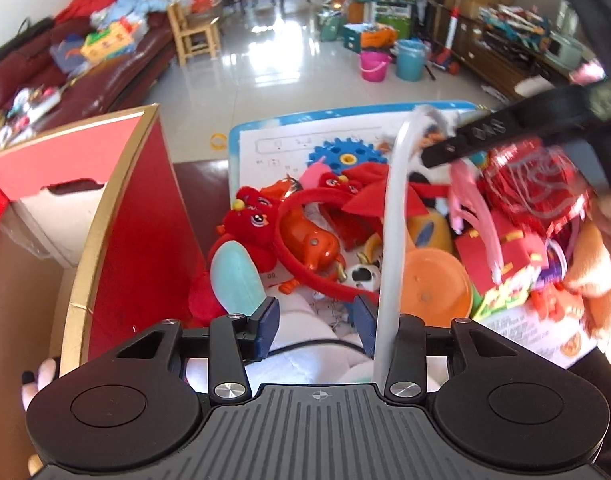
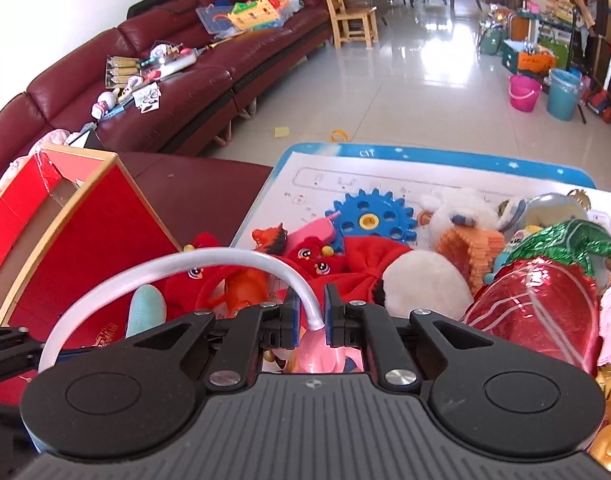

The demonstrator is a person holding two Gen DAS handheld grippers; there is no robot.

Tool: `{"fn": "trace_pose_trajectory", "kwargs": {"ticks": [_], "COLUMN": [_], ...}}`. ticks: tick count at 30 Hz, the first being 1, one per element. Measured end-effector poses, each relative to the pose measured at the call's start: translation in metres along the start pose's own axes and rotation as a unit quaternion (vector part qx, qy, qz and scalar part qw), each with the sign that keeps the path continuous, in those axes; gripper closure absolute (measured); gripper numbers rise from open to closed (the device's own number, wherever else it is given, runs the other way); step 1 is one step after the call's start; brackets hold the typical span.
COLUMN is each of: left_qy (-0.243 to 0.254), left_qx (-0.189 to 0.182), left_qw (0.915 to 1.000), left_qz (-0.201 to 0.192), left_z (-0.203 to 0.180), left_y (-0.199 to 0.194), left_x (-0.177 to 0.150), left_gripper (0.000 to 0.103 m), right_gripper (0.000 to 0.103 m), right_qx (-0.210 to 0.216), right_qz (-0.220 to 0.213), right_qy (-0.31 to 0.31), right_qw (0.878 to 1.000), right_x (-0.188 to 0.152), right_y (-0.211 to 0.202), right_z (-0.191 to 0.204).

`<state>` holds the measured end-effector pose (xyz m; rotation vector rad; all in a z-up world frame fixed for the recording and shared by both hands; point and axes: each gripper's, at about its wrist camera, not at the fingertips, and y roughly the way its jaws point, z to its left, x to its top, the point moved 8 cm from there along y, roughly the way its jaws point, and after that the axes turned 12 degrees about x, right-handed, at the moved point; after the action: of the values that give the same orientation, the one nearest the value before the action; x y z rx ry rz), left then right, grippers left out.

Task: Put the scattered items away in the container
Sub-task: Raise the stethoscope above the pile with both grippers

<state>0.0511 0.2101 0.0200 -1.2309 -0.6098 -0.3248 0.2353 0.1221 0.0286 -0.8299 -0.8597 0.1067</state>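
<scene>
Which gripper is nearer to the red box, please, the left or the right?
Left. The left gripper hovers open right beside the red box; the right gripper, shut on the white tube, sits farther over the toy pile.

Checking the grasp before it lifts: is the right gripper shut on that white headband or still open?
Shut. The right gripper has its blue pads pressed against the white headband near its pink end, no gap visible.

Glossy foil balloon (image 2: 533,300) is crinkling beside a fuzzy plush red dragon (image 1: 249,224); a smooth translucent plastic tube (image 2: 185,264) is arching over it.
</scene>
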Motion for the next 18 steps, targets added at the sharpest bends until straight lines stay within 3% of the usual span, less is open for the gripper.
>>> {"fn": "trace_pose_trajectory", "kwargs": {"ticks": [3, 5, 7, 9, 11, 13, 14, 18], "left_qy": [0.006, 0.001, 0.001, 0.004, -0.001, -0.011, -0.012, -0.025], "left_qx": [-0.004, -0.028, -0.037, -0.024, -0.027, -0.035, -0.027, -0.020], "left_qw": [0.9999, 0.9995, 0.9993, 0.9997, 0.9994, 0.9989, 0.9992, 0.9993], "left_qz": [0.010, 0.015, 0.009, 0.005, 0.020, 0.029, 0.027, 0.017], "left_z": [-0.001, -0.001, 0.000, 0.002, 0.003, 0.003, 0.003, 0.002], "left_y": [-0.002, -0.006, -0.010, -0.009, -0.002, 0.003, 0.004, 0.008], "left_x": [-0.008, -0.011, -0.011, -0.011, -0.012, -0.014, -0.013, -0.004], "left_gripper": [0.034, 0.023, 0.020, 0.025, 0.049, 0.051, 0.064, 0.080], "right_gripper": [0.089, 0.090, 0.090, 0.091, 0.091, 0.091, 0.091, 0.091], "right_qx": [-0.003, -0.005, -0.009, -0.008, -0.008, -0.006, -0.006, -0.004], "right_qz": [0.005, 0.007, 0.008, 0.007, 0.008, 0.010, 0.010, 0.012], "right_qy": [-0.005, -0.002, 0.001, 0.005, 0.004, 0.003, 0.001, -0.002], "right_qw": [1.000, 1.000, 1.000, 1.000, 1.000, 1.000, 1.000, 1.000], "right_x": [-0.001, -0.001, -0.001, -0.001, 0.000, -0.001, -0.001, -0.002], "right_y": [0.007, 0.010, 0.013, 0.014, 0.015, 0.016, 0.016, 0.017], "right_z": [0.000, 0.000, -0.003, -0.005, -0.006, -0.004, -0.004, -0.002]}}
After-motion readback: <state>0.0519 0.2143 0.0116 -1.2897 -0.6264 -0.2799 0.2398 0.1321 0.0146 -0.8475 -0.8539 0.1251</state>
